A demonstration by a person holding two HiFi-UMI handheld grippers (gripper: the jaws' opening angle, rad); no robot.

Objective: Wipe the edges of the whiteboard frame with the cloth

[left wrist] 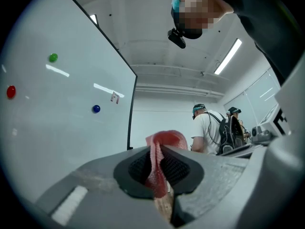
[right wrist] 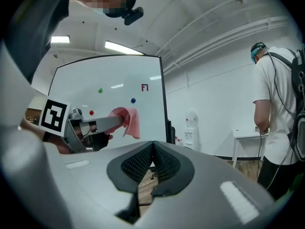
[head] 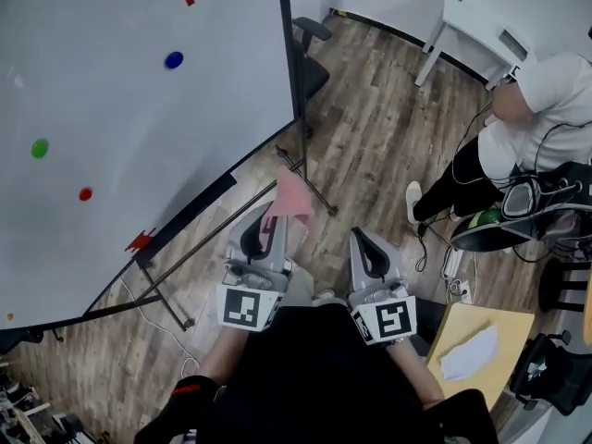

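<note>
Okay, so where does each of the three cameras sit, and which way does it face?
Head view: on the person's head, facing steeply down at the left gripper, right gripper, whiteboard and wood floor; torso and forearms show.
Left gripper view: on that gripper, facing up along jaws shut on the pink cloth, beside the whiteboard; dark clothing shows.
Right gripper view: on that gripper, facing along shut, empty jaws toward the whiteboard; the left gripper shows.
Shared: both gripper views show the blue magnet.

Bright ceiling strip lights, fisheye edges
</note>
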